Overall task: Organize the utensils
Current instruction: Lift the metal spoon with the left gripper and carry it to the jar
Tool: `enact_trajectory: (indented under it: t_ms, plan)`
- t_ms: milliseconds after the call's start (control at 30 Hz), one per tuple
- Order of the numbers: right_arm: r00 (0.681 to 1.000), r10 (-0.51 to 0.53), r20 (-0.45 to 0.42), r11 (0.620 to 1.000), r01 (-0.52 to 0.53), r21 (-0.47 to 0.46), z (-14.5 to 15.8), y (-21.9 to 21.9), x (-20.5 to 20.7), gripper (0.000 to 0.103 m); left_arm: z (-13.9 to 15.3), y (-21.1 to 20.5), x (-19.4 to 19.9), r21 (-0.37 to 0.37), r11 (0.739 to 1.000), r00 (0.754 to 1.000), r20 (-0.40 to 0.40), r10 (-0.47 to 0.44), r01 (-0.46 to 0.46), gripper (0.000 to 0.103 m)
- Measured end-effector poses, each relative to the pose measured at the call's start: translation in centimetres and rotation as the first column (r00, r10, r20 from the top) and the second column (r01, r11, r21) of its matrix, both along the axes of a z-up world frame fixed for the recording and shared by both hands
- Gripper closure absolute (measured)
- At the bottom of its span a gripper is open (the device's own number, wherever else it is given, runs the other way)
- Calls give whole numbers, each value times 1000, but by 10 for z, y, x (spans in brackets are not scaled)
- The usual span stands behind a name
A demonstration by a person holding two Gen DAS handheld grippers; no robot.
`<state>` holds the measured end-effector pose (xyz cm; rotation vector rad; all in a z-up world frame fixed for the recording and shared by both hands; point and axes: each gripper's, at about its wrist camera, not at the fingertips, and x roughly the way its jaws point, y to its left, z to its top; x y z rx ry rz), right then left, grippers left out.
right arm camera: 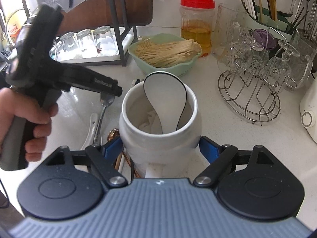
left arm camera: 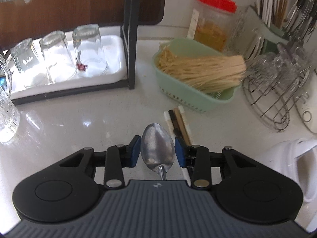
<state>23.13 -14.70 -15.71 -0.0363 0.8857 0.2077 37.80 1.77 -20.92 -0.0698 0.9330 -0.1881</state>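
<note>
Right wrist view: your right hand-held gripper (right arm camera: 160, 148) is spread around the white crock (right arm camera: 158, 123) on the desk (right arm camera: 227, 138), not clamped. Left hand-held gripper (left arm camera: 157, 151) brackets the metal spoon (left arm camera: 157, 148) bowl; squeeze firmly before lifting toward the crock.

White glossy desk (right arm camera: 227, 130) carries everything. On it: white ceramic crock (right arm camera: 158, 138) near front; metal spoon (right arm camera: 104, 107), white ceramic spoon (right arm camera: 92, 125) and copper utensils (right arm camera: 114, 136) lying flat just left of crock; chopsticks (left arm camera: 178, 123) lying flat beside green basket (right arm camera: 168, 67) of noodles. Behind: red-lidded jar (right arm camera: 197, 23), black rack (right arm camera: 124, 45) with tray of upturned glasses (right arm camera: 87, 41), wire glass stand (right arm camera: 249, 95) at right.
</note>
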Motion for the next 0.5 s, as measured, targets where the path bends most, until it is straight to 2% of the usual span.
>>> enact_trajectory:
  t_ms: [233, 500]
  plan:
    - [1000, -6, 9, 1000, 6, 9, -2, 0, 0, 16, 18, -2, -13, -24, 999, 999, 13, -36, 37, 60]
    - [1000, -27, 13, 1000, 27, 15, -2, 1, -1, 16, 43, -5, -31, -14, 996, 995, 40, -92, 93, 60]
